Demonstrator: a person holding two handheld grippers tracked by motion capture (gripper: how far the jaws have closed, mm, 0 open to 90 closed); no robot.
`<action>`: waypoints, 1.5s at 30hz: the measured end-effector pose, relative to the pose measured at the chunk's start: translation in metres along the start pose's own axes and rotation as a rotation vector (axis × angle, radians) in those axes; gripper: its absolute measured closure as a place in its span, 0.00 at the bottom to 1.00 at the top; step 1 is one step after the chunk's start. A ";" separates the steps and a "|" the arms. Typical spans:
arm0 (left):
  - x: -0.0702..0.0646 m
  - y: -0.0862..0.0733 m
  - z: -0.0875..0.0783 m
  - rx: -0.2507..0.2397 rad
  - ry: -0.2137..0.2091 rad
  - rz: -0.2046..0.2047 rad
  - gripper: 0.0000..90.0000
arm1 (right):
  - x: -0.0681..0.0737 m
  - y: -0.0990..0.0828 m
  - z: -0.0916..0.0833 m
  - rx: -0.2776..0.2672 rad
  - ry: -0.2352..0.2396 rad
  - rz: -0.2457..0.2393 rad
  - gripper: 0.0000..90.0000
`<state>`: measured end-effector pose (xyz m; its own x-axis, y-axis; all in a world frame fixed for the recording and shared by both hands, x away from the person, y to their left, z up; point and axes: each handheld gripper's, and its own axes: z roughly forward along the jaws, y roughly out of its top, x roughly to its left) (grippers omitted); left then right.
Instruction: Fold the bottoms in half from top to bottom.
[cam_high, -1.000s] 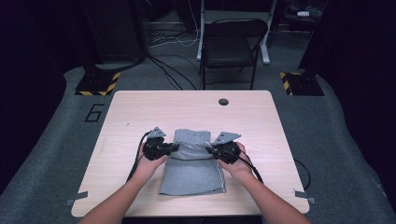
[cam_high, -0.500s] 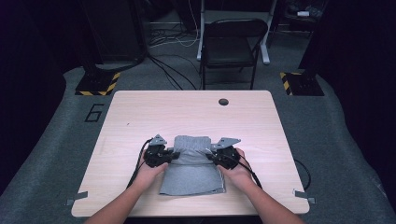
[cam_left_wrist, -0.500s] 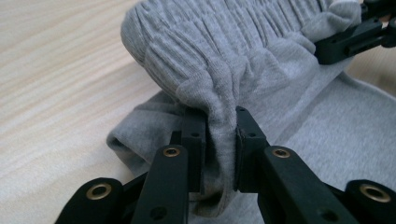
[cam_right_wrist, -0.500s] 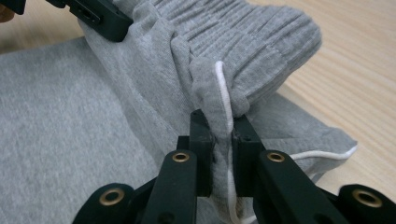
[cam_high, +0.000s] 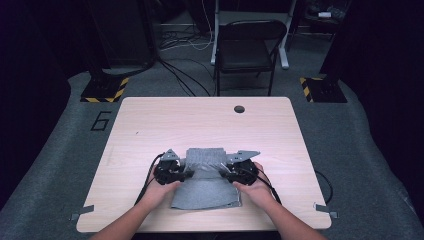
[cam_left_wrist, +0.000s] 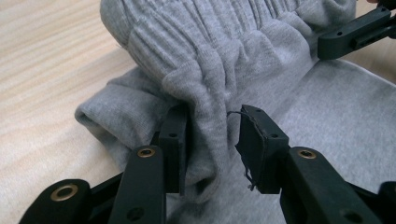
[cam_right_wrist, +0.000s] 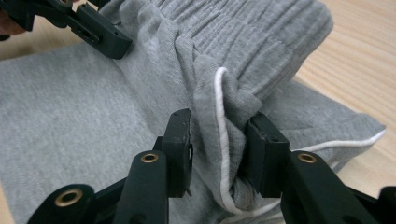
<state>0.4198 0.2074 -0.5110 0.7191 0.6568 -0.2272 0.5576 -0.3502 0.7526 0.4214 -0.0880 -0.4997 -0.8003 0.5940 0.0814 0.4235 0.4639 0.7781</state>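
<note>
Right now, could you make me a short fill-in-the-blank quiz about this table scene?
1. The folded garment between the two claws is ____ in colour.
2. It lies on a table made of light ____.
3. In the right gripper view, the thin cord along the fabric's edge is ____.
4. Beyond the table stands a dark folding ____.

Missing words: grey; wood; white; chair

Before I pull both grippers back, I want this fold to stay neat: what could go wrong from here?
1. The left gripper's jaws have just been opening, yet a bunched fold of the grey garment sits between them, and a frayed thread hangs from one pad. It may snag and drag the fold open.
2. The right gripper, also just opening, has the fold with the white piping between its jaws; one pad seems to touch cloth, so withdrawing could tug that edge askew.
</note>
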 end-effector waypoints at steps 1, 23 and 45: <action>-0.001 -0.001 0.000 -0.003 0.000 -0.008 0.69 | 0.000 -0.001 -0.001 -0.006 0.005 0.003 0.69; -0.018 -0.009 -0.015 -0.014 -0.057 0.064 0.53 | 0.016 -0.018 -0.015 0.035 0.037 -0.032 0.66; -0.011 -0.014 -0.005 0.041 -0.047 0.061 0.82 | 0.004 0.015 -0.024 -0.060 0.000 0.034 0.51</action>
<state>0.4023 0.2085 -0.5162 0.7704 0.6015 -0.2113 0.5281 -0.4164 0.7400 0.4142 -0.0951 -0.4729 -0.7858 0.6089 0.1087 0.4242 0.4027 0.8111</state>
